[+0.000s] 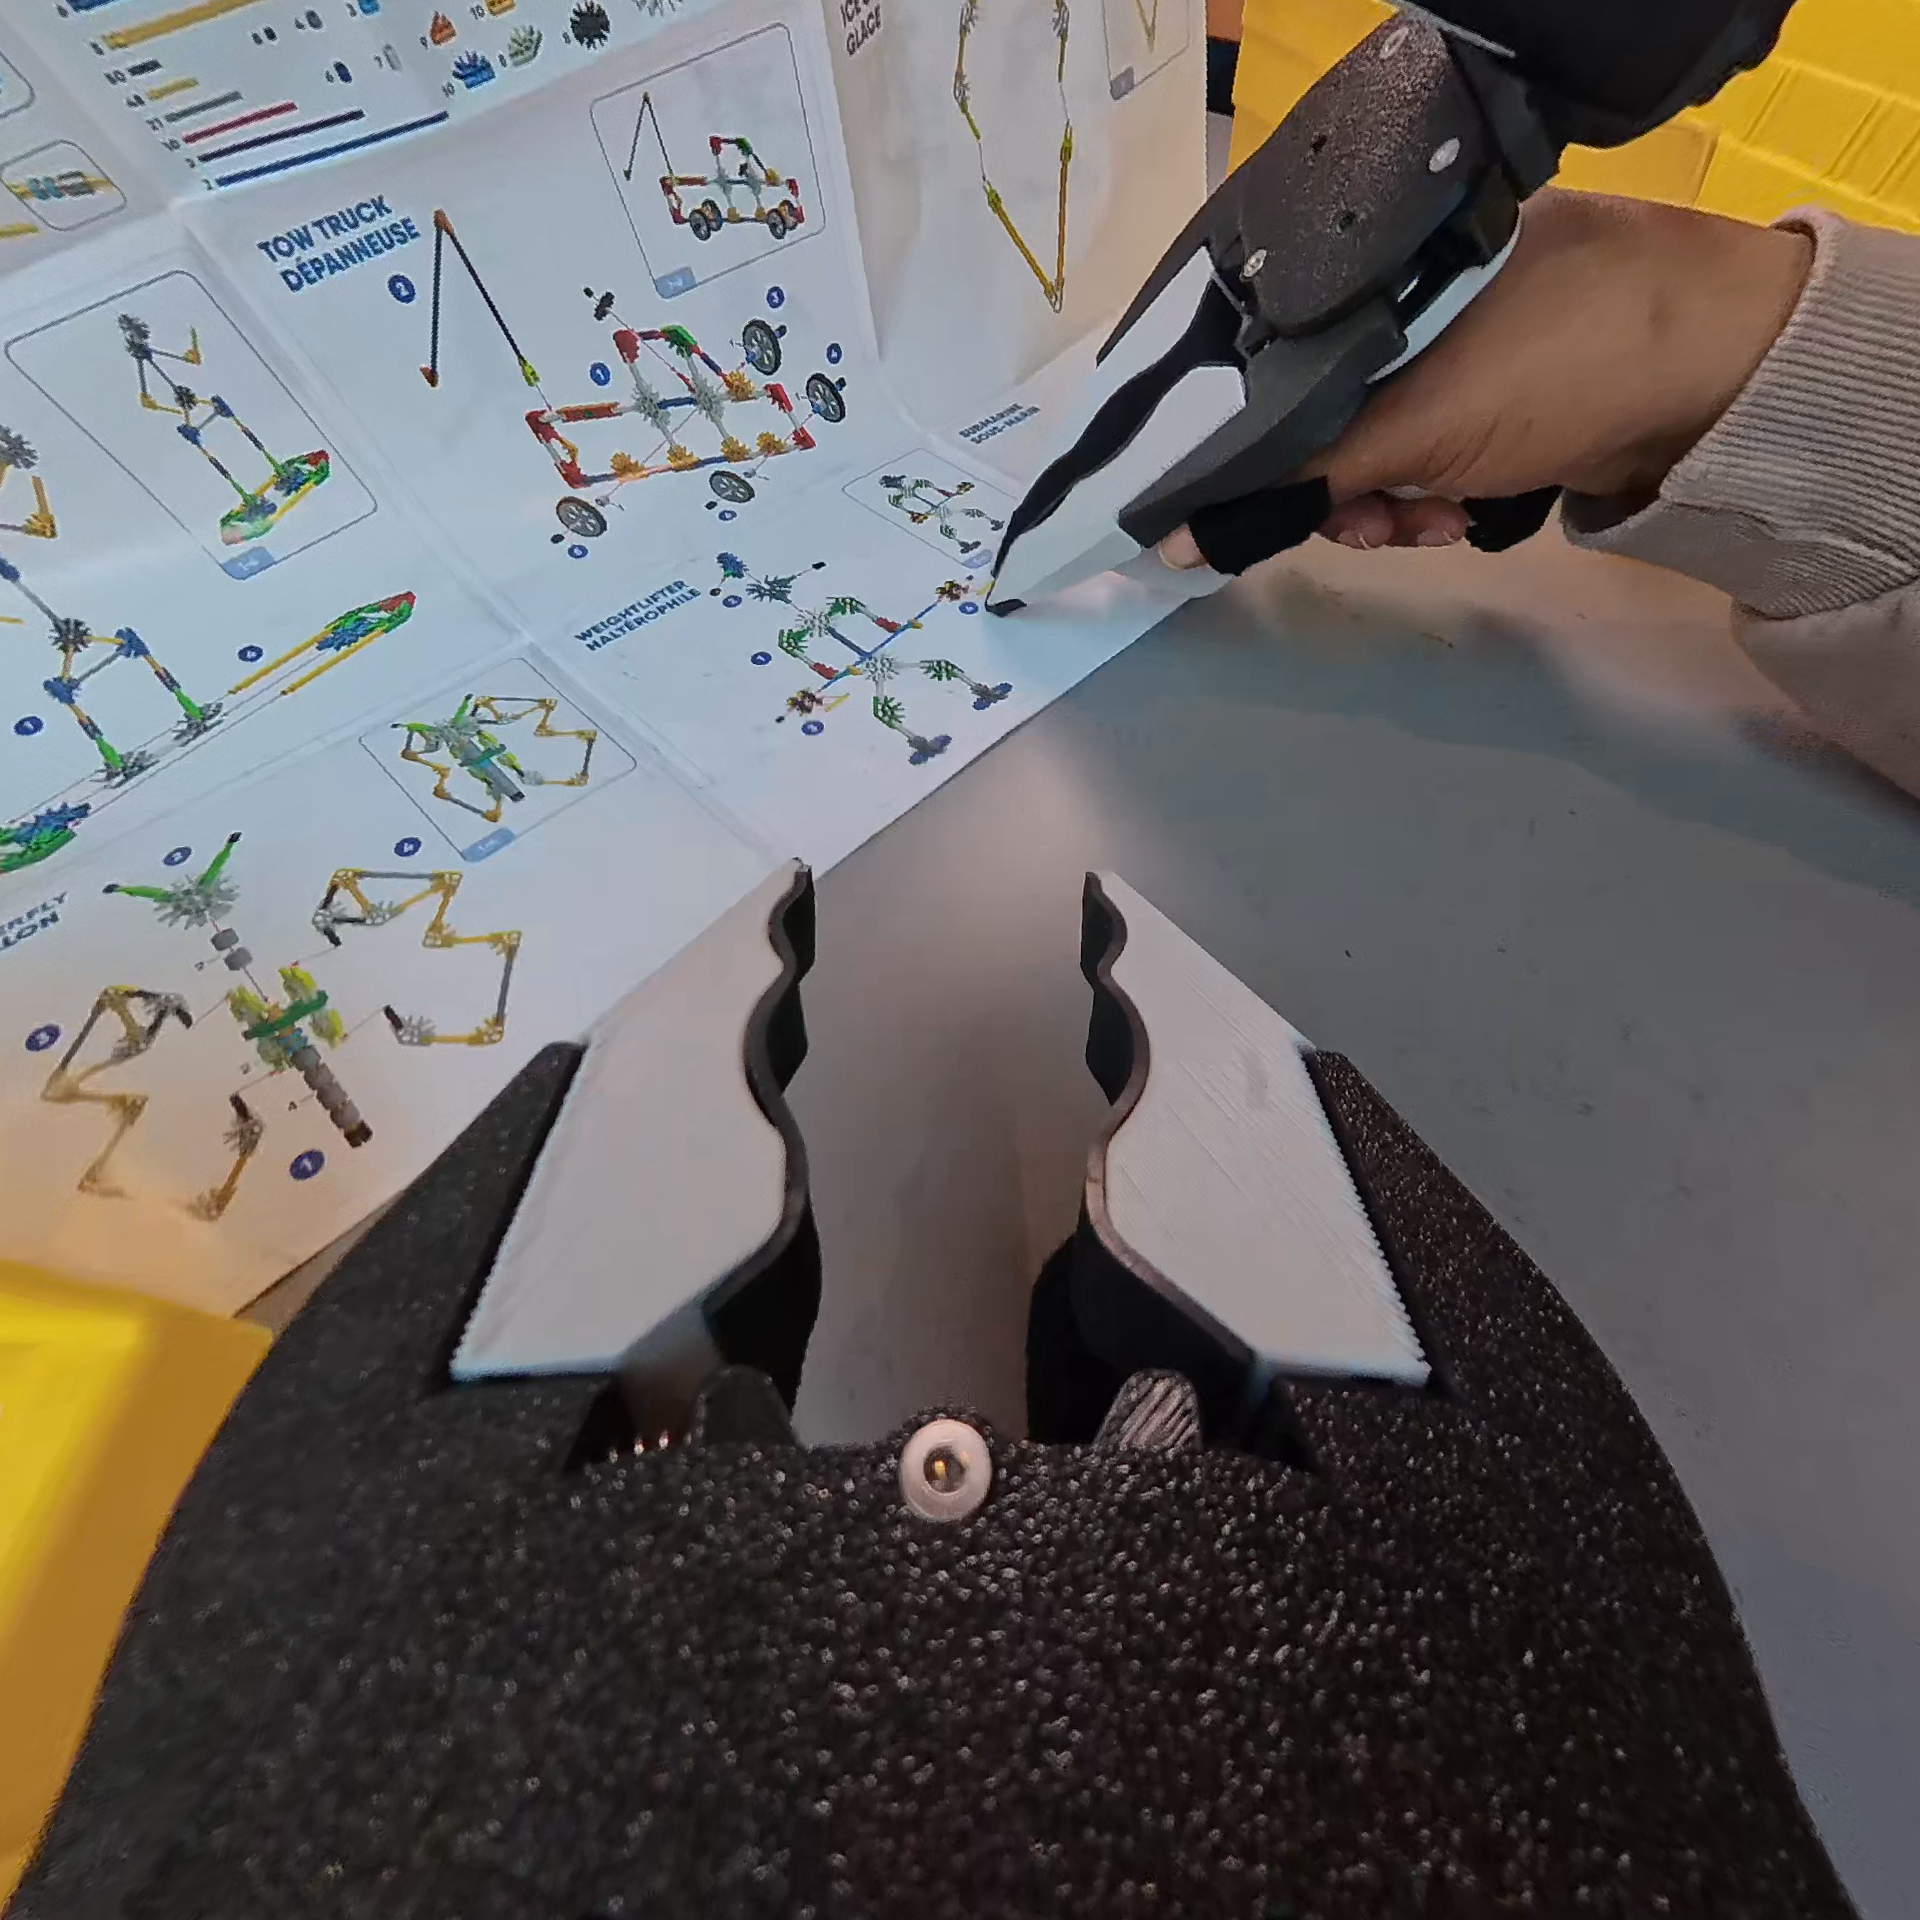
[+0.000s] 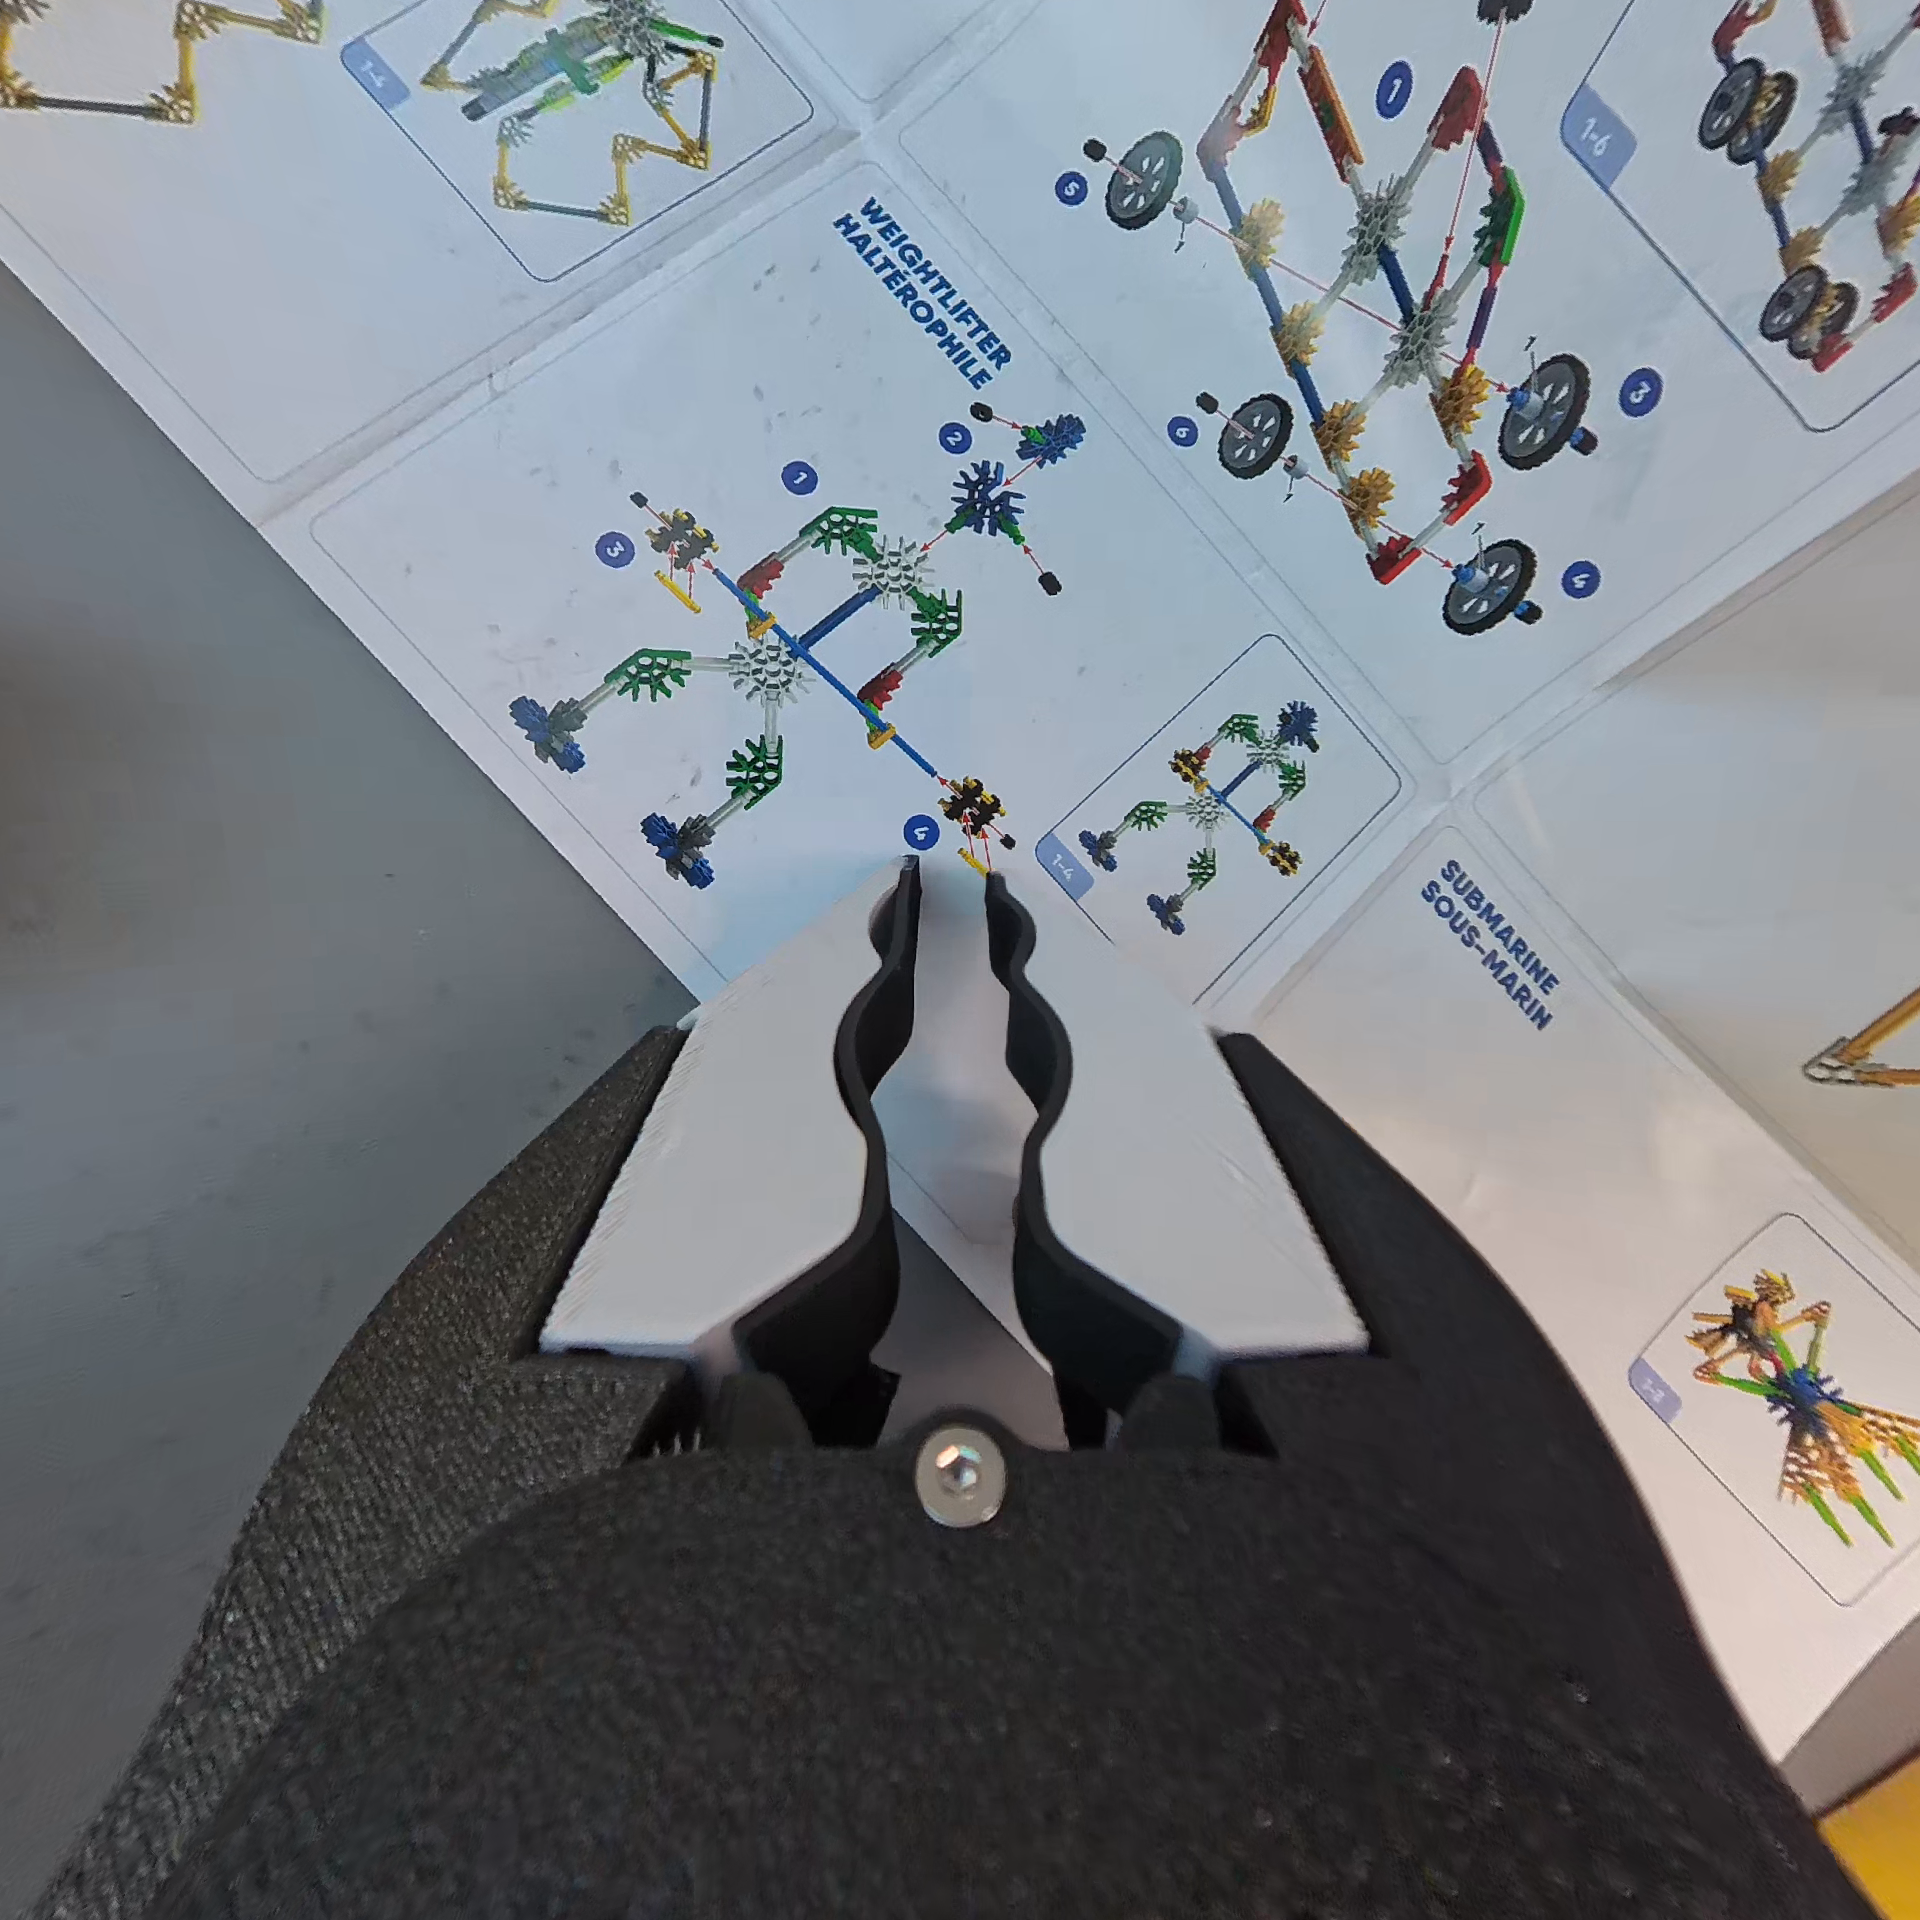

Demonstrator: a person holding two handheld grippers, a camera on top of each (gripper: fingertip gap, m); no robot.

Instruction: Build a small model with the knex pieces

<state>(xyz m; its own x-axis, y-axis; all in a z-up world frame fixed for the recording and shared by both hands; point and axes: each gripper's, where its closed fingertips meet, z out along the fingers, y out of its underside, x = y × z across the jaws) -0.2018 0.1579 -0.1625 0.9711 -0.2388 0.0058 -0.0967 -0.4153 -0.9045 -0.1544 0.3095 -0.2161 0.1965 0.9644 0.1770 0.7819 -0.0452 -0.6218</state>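
A large white instruction sheet printed with coloured construction-toy diagrams lies unfolded on a grey table. My left gripper is open with nothing between its fingers. It hovers over the bare table, and its left fingertip is at the sheet's near edge. My right gripper points down at the sheet close to its edge. Its jaws stand a narrow gap apart and only the paper shows between them. In the left wrist view the right gripper has its tips down at the paper, held by a hand.
A yellow object sits at the lower left beside the sheet. More yellow surface lies behind the hand, and a yellow patch shows at the lower right. Grey table borders the sheet. About 20 cm separates my left fingertips from my right.
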